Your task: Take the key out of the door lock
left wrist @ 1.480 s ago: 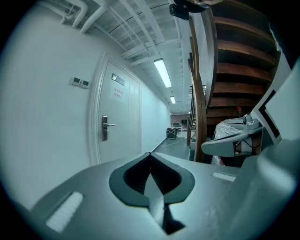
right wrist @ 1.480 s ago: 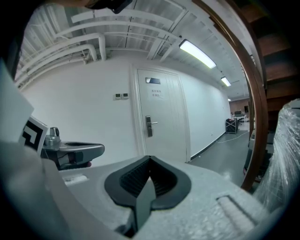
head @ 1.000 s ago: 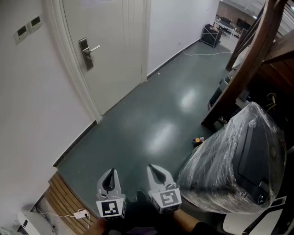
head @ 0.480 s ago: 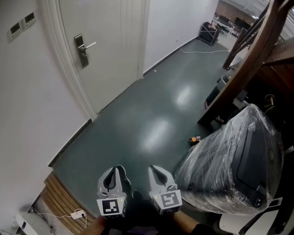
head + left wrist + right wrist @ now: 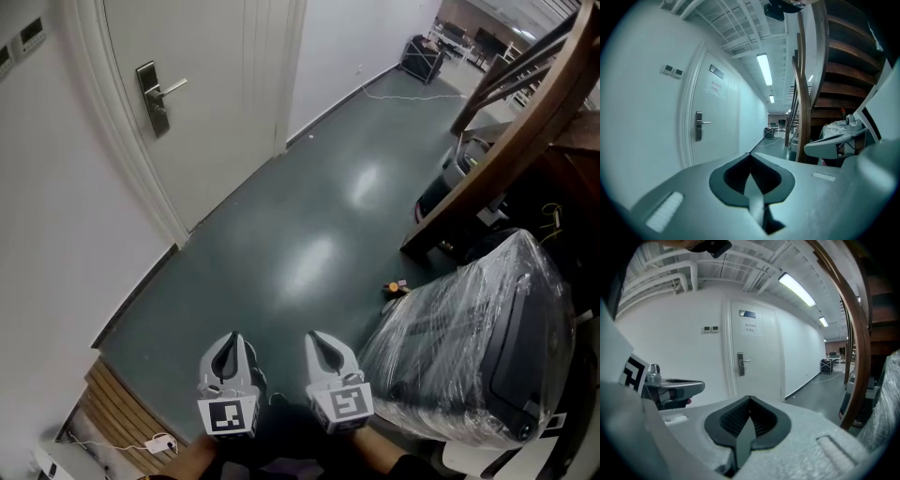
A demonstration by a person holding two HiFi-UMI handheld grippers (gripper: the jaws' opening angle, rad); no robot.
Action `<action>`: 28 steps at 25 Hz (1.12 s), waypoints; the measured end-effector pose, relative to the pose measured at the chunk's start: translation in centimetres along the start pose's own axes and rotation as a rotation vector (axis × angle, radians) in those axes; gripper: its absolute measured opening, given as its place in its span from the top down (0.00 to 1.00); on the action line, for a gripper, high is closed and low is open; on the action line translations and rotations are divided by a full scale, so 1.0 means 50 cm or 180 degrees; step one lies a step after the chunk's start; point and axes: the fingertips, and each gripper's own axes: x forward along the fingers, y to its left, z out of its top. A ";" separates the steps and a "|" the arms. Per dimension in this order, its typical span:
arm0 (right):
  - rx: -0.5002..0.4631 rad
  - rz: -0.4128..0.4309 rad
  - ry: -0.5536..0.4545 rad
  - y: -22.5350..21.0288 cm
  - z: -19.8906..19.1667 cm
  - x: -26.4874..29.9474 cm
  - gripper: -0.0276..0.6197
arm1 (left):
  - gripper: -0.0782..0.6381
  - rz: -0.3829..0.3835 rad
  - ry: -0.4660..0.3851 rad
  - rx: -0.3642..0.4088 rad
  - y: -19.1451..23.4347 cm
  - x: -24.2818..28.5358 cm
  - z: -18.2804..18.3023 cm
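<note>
A white door (image 5: 220, 84) stands in the far left wall, with a metal lock plate and lever handle (image 5: 150, 96). The same lock plate and handle (image 5: 699, 125) show in the left gripper view and again (image 5: 740, 363) in the right gripper view. No key can be made out at this distance. My left gripper (image 5: 228, 353) and right gripper (image 5: 323, 351) hang side by side low in the head view, far from the door. Both are shut with nothing between the jaws.
Dark green floor (image 5: 309, 234) runs from me to the door. A plastic-wrapped black machine (image 5: 478, 337) sits close on my right under a wooden stair rail (image 5: 506, 141). A small orange item (image 5: 396, 288) lies on the floor. Wooden slats (image 5: 122, 412) lie at lower left.
The head view has swung slightly, so the door and lock plate have slid up and to the left in the picture. Both grippers keep their places and stay shut.
</note>
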 end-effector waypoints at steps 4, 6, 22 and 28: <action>-0.0111 0.0039 0.0031 0.015 0.055 0.098 0.97 | 0.87 0.0012 -0.0080 -0.0050 0.073 0.070 0.038; -0.0171 0.0037 0.0024 0.021 0.082 0.143 0.97 | 0.87 0.0012 -0.0130 -0.0074 0.107 0.100 0.055; -0.0368 0.0106 -0.0084 0.080 0.196 0.391 0.97 | 0.87 0.0210 -0.0259 -0.0134 0.325 0.242 0.115; -0.0229 0.0218 -0.0151 0.067 0.196 0.441 0.97 | 0.87 0.0224 -0.0214 -0.0103 0.335 0.294 0.110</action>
